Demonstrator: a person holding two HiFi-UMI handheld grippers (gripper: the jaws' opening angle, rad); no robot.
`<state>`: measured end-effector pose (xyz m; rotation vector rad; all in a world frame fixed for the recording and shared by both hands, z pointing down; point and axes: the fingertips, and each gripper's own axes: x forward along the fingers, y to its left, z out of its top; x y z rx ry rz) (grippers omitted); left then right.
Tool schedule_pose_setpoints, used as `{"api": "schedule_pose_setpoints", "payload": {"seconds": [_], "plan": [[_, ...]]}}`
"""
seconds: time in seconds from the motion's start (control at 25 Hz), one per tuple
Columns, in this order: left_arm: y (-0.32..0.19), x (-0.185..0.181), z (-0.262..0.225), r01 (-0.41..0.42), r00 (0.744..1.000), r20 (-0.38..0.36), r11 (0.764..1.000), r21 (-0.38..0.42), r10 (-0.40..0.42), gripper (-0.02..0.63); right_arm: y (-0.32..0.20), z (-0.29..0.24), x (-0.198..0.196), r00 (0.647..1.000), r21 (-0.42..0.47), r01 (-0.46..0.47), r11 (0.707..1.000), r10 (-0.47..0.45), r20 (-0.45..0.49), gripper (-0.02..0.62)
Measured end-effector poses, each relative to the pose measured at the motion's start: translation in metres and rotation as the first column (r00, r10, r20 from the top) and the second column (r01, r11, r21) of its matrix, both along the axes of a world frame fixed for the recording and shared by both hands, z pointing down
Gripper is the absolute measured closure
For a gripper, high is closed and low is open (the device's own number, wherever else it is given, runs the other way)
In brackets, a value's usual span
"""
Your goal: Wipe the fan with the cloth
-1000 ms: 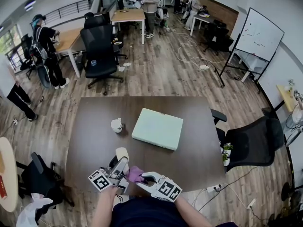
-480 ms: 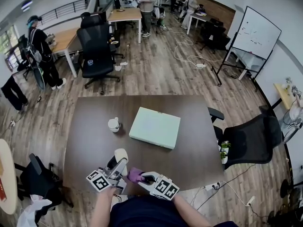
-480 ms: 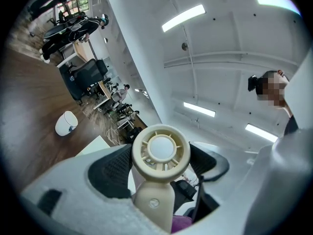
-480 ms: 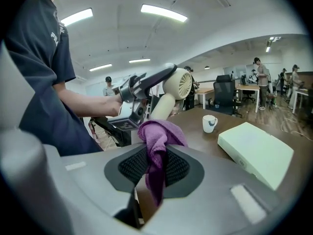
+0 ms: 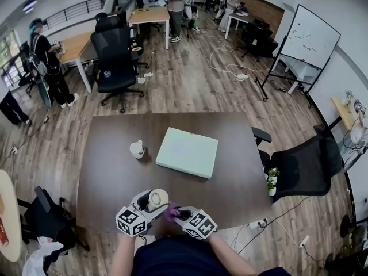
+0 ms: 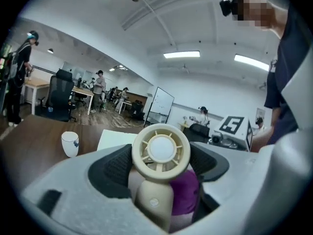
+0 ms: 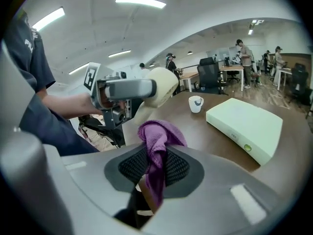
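The fan (image 6: 161, 152) is small, cream-coloured and handheld, with a round spoked head around a white hub and a stubby handle bearing one round button. In the head view it sits low and left of centre, over the near edge of the brown table (image 5: 115, 154). The left gripper (image 6: 161, 168) has its jaws partly apart, clamped on the fan's sides just below the head. Right beside it, the purple cloth (image 7: 157, 140) hangs bunched from the right gripper (image 7: 154, 169), whose jaws are pinched nearly together on it. Whether the cloth touches the fan cannot be told.
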<state>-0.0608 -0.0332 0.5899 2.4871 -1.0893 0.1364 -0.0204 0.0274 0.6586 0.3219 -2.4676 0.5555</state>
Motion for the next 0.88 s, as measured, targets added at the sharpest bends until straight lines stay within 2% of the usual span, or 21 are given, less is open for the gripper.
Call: {"api": "schedule_pose_setpoints", "payload": {"seconds": [0.12, 0.2, 0.32, 0.4, 0.56, 0.76, 0.88], "plan": [[0.002, 0.004, 0.011, -0.034, 0.995, 0.093, 0.999, -0.006, 0.034, 0.238, -0.01, 0.004, 0.009, 0.998, -0.027, -0.067, 0.997, 0.067, -0.02, 0.509], [0.004, 0.005, 0.022, -0.059, 0.983, 0.176, 0.998, -0.016, 0.061, 0.239, -0.014, 0.008, 0.016, 0.994, -0.036, -0.1, 0.994, 0.099, -0.04, 0.51], [0.011, 0.01, 0.043, -0.118, 0.943, 0.308, 0.992, -0.039, 0.124, 0.239, -0.019, 0.014, 0.024, 0.988, -0.043, -0.139, 0.989, 0.135, -0.069, 0.51], [0.014, 0.012, 0.055, -0.15, 0.917, 0.364, 0.987, -0.056, 0.16, 0.239, -0.022, 0.019, 0.029, 0.984, -0.045, -0.159, 0.986, 0.154, -0.087, 0.509], [0.019, 0.009, 0.085, -0.177, 0.88, 0.428, 0.978, -0.11, 0.207, 0.239, -0.025, 0.026, 0.037, 0.977, -0.039, -0.181, 0.983, 0.175, -0.121, 0.509], [0.021, 0.003, 0.128, -0.209, 0.819, 0.503, 0.959, -0.188, 0.277, 0.239, -0.028, 0.03, 0.043, 0.97, -0.034, -0.204, 0.978, 0.197, -0.145, 0.509], [0.022, -0.001, 0.154, -0.2, 0.803, 0.514, 0.949, -0.245, 0.302, 0.239, -0.029, 0.032, 0.047, 0.964, -0.028, -0.219, 0.975, 0.212, -0.159, 0.509]]}}
